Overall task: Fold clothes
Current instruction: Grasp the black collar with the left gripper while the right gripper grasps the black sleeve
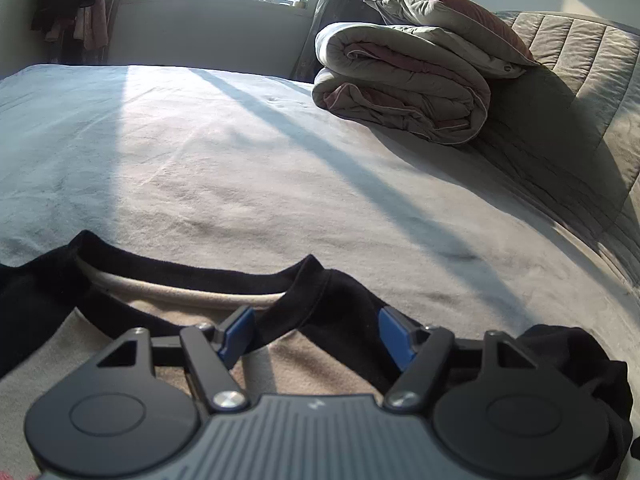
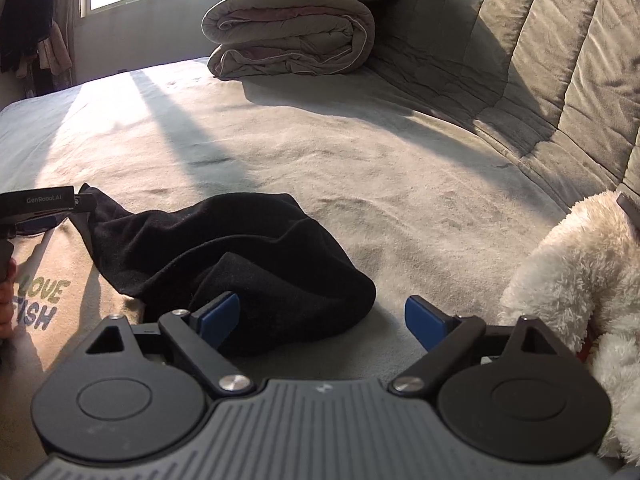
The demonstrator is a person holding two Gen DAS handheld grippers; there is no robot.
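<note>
A beige sweatshirt with black collar and black sleeves lies on the bed. In the left wrist view its collar (image 1: 200, 276) and shoulder (image 1: 336, 300) lie right before my left gripper (image 1: 318, 330), which is open, its blue pads either side of the black shoulder seam. In the right wrist view the crumpled black sleeve (image 2: 240, 256) lies bunched on the bed, and the beige front (image 2: 60, 288) shows the print "LOVE FISH". My right gripper (image 2: 322, 320) is open over the sleeve's end, empty. The left gripper (image 2: 40, 204) shows at the left edge.
A folded grey-pink quilt (image 1: 404, 88) with a pillow (image 1: 448, 16) on top sits at the bed's far end by the padded headboard (image 2: 540, 60). A white plush toy (image 2: 580, 272) lies close to the right of my right gripper. Grey bedsheet (image 1: 240, 160) stretches ahead.
</note>
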